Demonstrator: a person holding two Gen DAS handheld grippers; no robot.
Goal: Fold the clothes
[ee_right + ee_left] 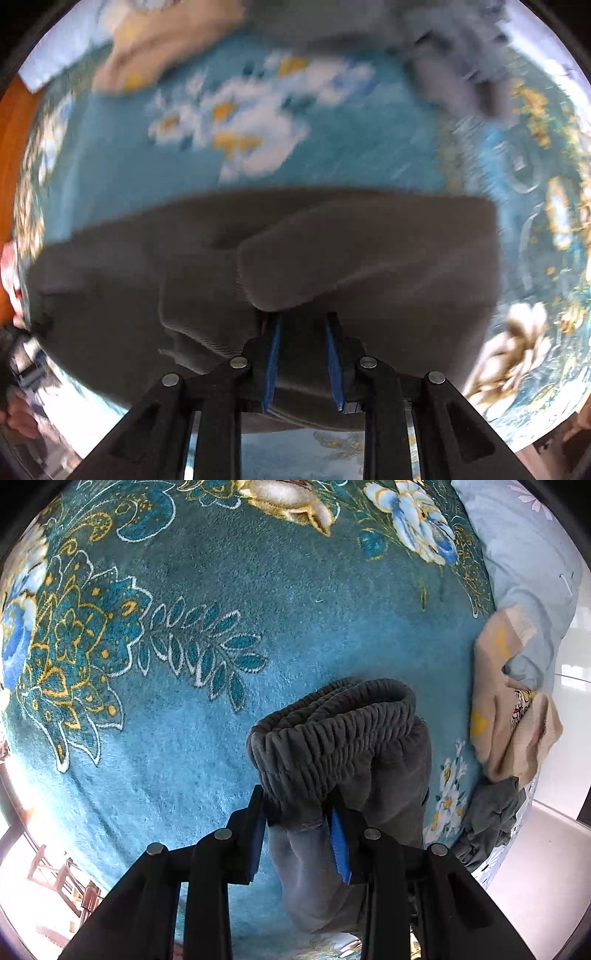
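Left wrist view: left gripper [297, 814] with black fingers and blue pads clamps the bunched grey fleece trousers [343, 746] just below their ribbed elastic waistband, cloth pinched between both pads and hanging down. Underneath lies a teal plush blanket with gold and white flower print [258, 627]. At the right edge a beige garment [506, 709] and a light blue floral pillow [517, 554]. Right wrist view, blurred: right gripper [301, 325] points down onto the same grey trousers [369, 251], spread on the blanket [147, 155]; fabric sits between its parted pads, grip cannot be told.
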